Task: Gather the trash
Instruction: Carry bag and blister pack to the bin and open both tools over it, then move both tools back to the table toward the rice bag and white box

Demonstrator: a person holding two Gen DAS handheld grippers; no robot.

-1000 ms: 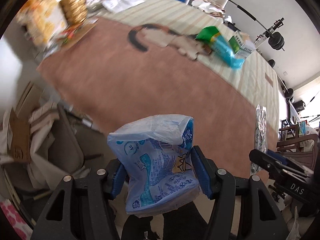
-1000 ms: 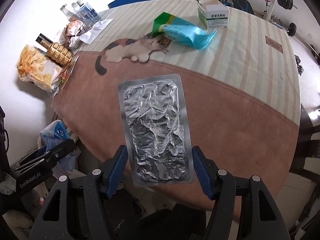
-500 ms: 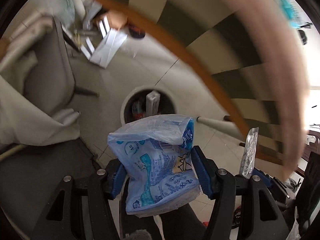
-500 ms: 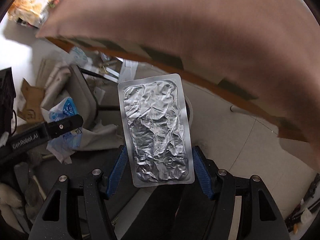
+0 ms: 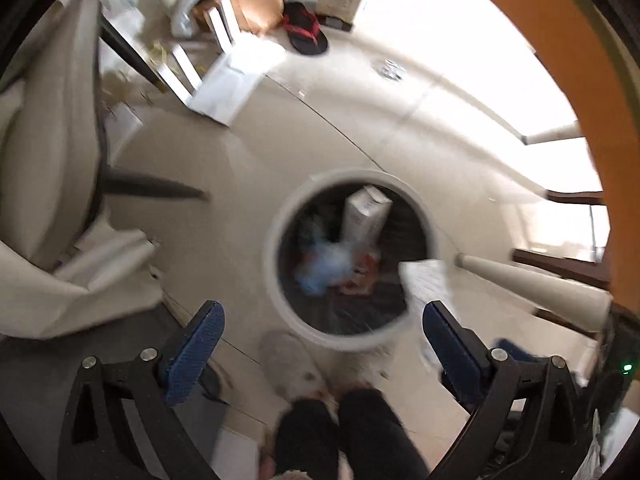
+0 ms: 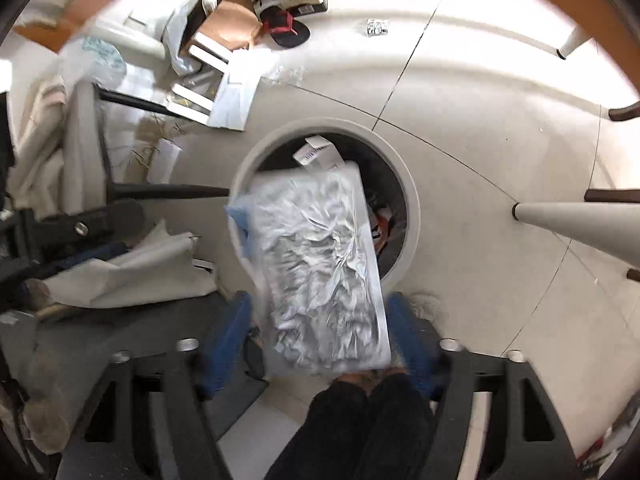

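A round white trash bin [image 5: 276,240] stands on the tiled floor, also in the right wrist view [image 6: 414,216]. My left gripper [image 5: 318,342] is open and empty above its near rim. The blue and white plastic wrapper [image 5: 326,264] lies blurred inside the bin beside a white carton [image 5: 366,216]. My right gripper [image 6: 320,344] has its jaws spread apart, blurred. The silver foil pack [image 6: 320,264] tilts between them over the bin, and I cannot tell whether they still touch it. The foil pack's edge shows at the bin's right rim [image 5: 426,280].
A beige chair [image 5: 52,152] with a dark leg stands left of the bin. A white table leg [image 5: 536,284] slants in at right under the orange table edge [image 5: 560,56]. Boxes, papers and a sandal [image 5: 304,32] litter the far floor. The person's legs [image 5: 340,432] are below.
Both grippers moved closer over the bin. The left gripper opened and the blue wrapper dropped into the bin. The right jaws spread and the foil pack tilted forward.
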